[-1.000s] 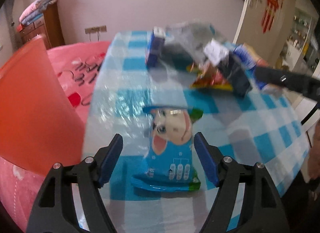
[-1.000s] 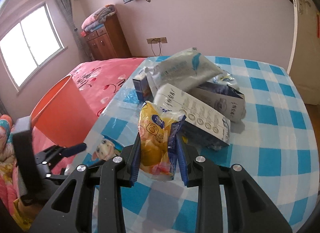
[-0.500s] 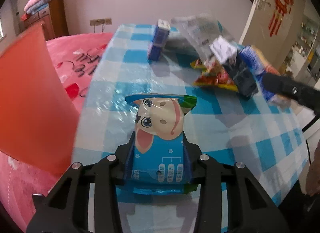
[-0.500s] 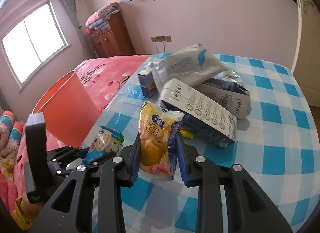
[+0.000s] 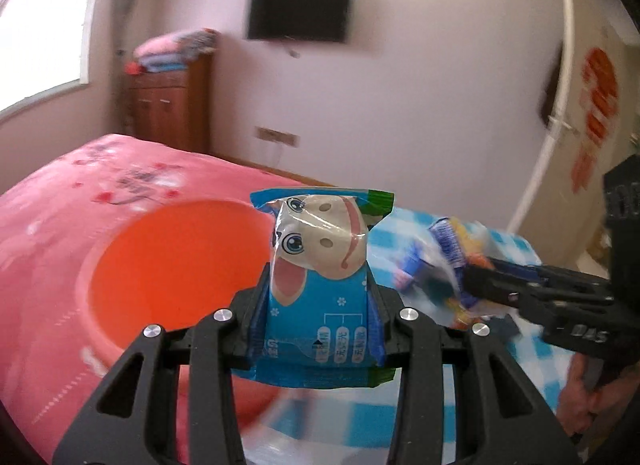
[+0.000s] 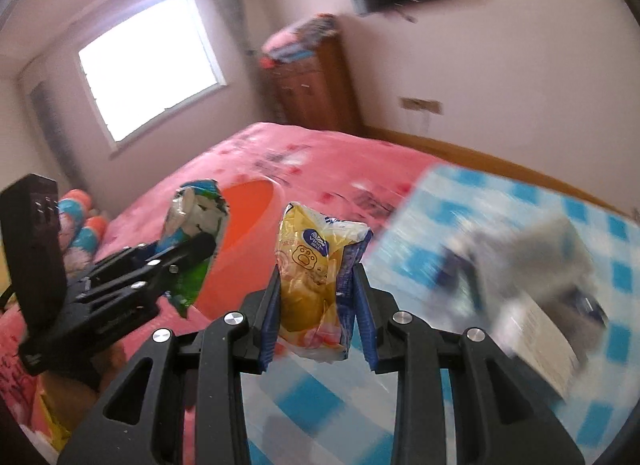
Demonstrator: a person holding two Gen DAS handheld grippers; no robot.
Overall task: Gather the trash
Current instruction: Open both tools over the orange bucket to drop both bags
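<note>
Jaws: left gripper (image 5: 318, 321) clamps blue cartoon wrapper (image 5: 320, 277) | right gripper (image 6: 316, 305) clamps yellow snack packet (image 6: 314, 277) | orange bin (image 5: 168, 261) beneath

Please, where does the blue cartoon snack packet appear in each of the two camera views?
Left wrist view: the blue cartoon snack packet is at centre, upright in the left hand-held gripper.
Right wrist view: at left of centre, seen edge-on, in that same gripper.
Shared landmark: the orange bin behind the packet.
</note>
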